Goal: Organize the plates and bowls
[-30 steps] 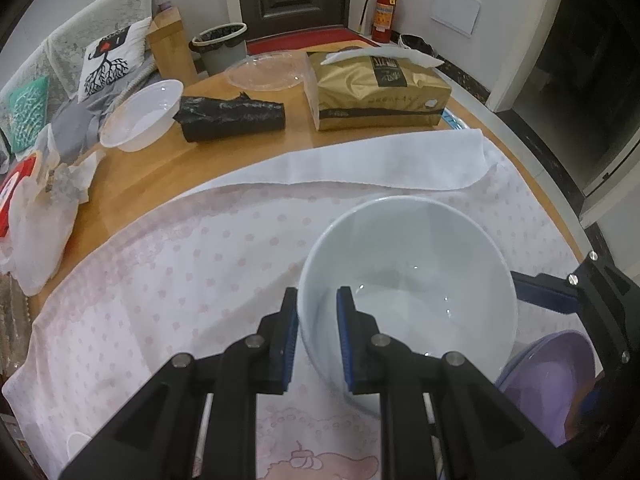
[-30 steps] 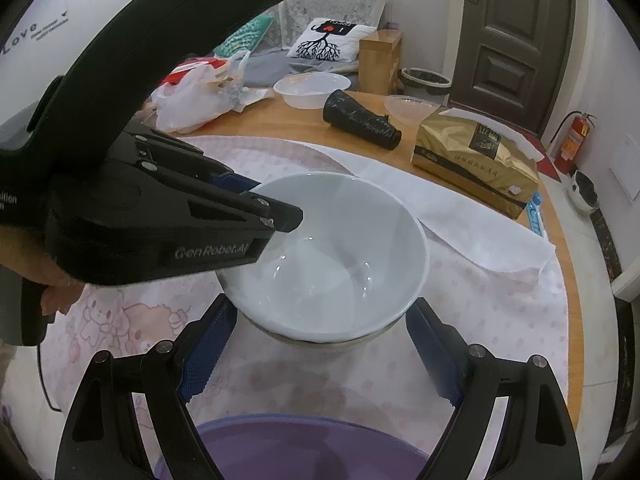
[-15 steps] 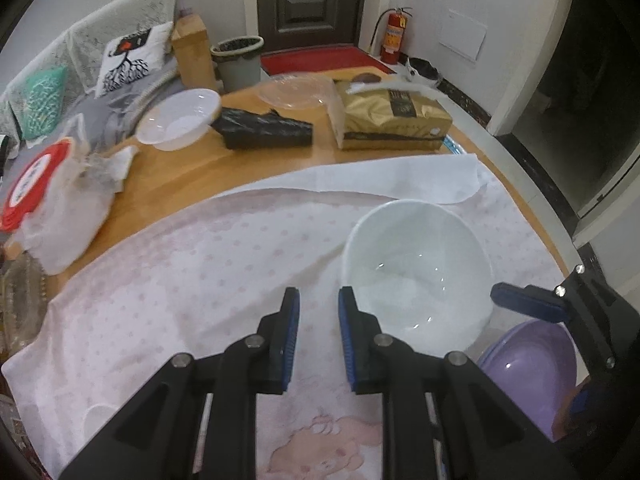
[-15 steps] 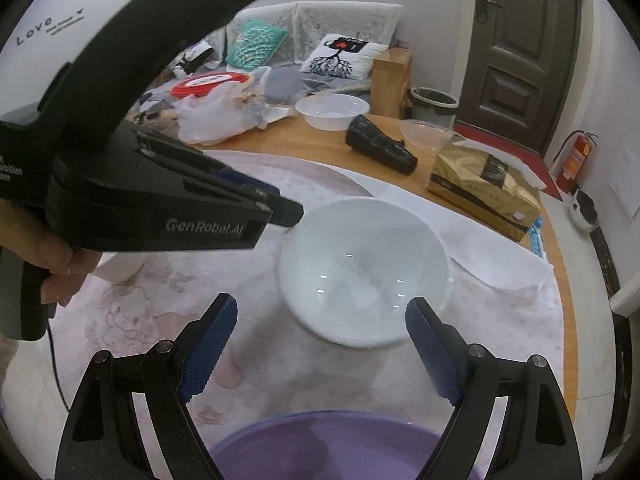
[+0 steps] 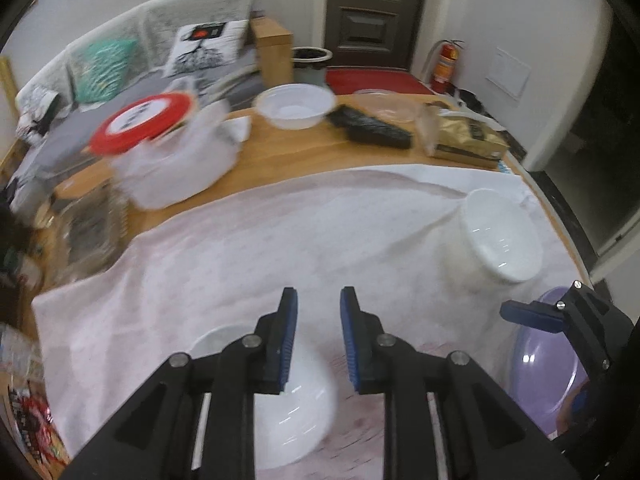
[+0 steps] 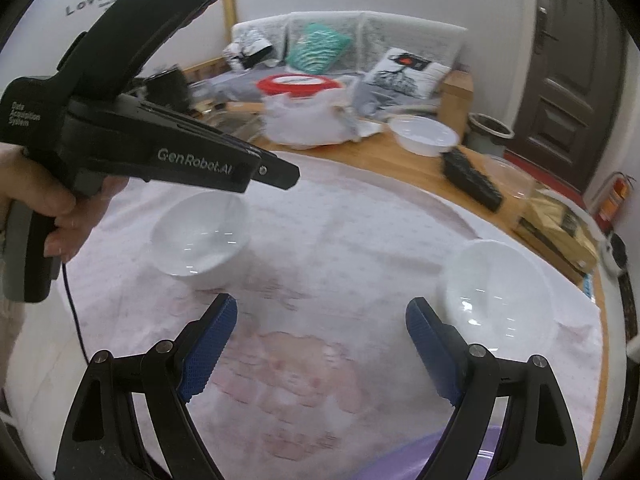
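Observation:
A large white bowl (image 5: 500, 236) stands on the pink dotted cloth at the right; it also shows in the right wrist view (image 6: 496, 292). A smaller white bowl (image 5: 292, 404) sits under and just behind my left gripper (image 5: 319, 336), whose jaws stand a little apart with nothing between them. In the right wrist view that smaller bowl (image 6: 200, 236) lies below the left gripper's body. My right gripper (image 6: 320, 344) is wide open and empty above the cloth. A purple bowl (image 5: 548, 364) sits at the near right edge.
At the back of the round wooden table (image 5: 304, 152) stand a white plastic bowl (image 5: 296, 106), a black roll (image 5: 370, 128), a clear lid (image 5: 384, 104), a gold tissue box (image 5: 464, 140) and a bagged red-lidded container (image 5: 160, 148). A sofa stands behind.
My left gripper let go of the large white bowl's rim, pulled back and swung left over the smaller bowl. The right gripper also swung left and stays open.

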Demonstrator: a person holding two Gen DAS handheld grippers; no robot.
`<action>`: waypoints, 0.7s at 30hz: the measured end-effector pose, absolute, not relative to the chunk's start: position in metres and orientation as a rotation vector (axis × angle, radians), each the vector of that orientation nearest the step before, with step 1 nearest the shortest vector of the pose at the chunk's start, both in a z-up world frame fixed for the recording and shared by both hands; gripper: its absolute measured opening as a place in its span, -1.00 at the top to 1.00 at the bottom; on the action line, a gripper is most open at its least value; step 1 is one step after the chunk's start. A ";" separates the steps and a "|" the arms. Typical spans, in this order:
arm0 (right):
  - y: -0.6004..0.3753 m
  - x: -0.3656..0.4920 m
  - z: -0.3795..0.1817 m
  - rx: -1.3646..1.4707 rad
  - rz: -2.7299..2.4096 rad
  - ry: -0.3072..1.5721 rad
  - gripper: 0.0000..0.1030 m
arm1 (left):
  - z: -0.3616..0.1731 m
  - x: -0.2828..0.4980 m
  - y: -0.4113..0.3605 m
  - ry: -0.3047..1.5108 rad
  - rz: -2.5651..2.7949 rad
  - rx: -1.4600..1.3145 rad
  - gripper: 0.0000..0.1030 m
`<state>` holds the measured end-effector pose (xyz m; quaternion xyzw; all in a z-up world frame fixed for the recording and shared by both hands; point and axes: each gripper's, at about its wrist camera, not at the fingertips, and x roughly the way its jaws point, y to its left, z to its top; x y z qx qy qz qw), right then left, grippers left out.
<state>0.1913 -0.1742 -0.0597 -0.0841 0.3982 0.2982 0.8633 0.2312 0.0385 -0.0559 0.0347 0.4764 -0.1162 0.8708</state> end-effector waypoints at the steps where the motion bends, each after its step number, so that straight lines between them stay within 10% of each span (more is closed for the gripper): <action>1: -0.163 0.190 -0.063 -0.183 0.646 0.847 -0.66 | -0.057 0.229 0.047 0.997 -0.232 0.066 0.56; 21: -0.053 0.200 -0.122 -0.278 0.822 0.896 -0.71 | -0.128 0.210 0.137 1.101 -0.155 -0.022 0.39</action>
